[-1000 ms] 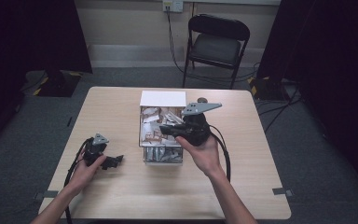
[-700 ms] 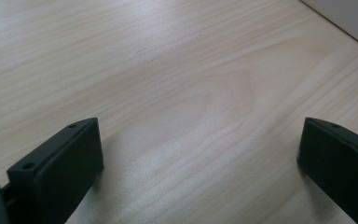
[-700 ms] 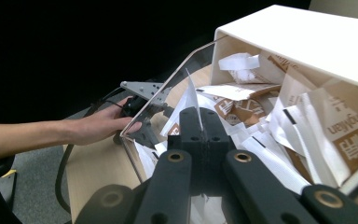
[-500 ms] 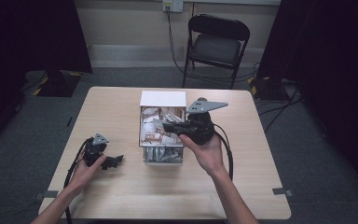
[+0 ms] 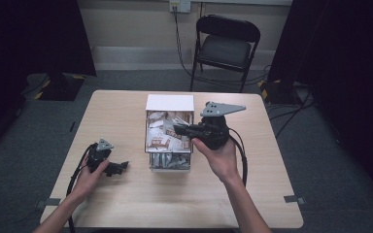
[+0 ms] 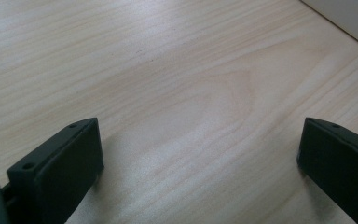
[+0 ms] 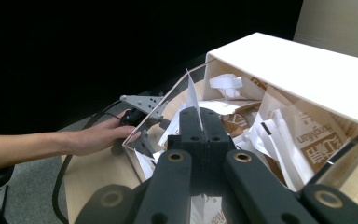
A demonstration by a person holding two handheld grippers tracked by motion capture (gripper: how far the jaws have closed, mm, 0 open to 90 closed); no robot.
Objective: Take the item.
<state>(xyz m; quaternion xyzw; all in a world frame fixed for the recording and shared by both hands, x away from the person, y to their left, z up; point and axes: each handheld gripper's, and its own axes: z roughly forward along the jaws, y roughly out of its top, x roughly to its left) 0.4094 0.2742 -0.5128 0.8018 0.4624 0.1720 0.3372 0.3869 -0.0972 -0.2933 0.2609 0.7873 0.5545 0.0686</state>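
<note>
From above, my right gripper (image 5: 178, 129) hangs over the clear box (image 5: 169, 162) of paper packets (image 5: 159, 141) at mid-table, while my left gripper (image 5: 121, 167) rests on the table (image 5: 136, 204).

Along my left jaws: wide apart over bare wood.

Along my right jaws: pinched together on a white packet (image 7: 192, 100), above the box. I judge I'm mid-pick; next comes lifting it clear without snagging.

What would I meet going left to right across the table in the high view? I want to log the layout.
Left hand → left gripper, jaws open on the bare table → clear box of paper packets → right gripper, shut on a white packet → right hand.
</note>
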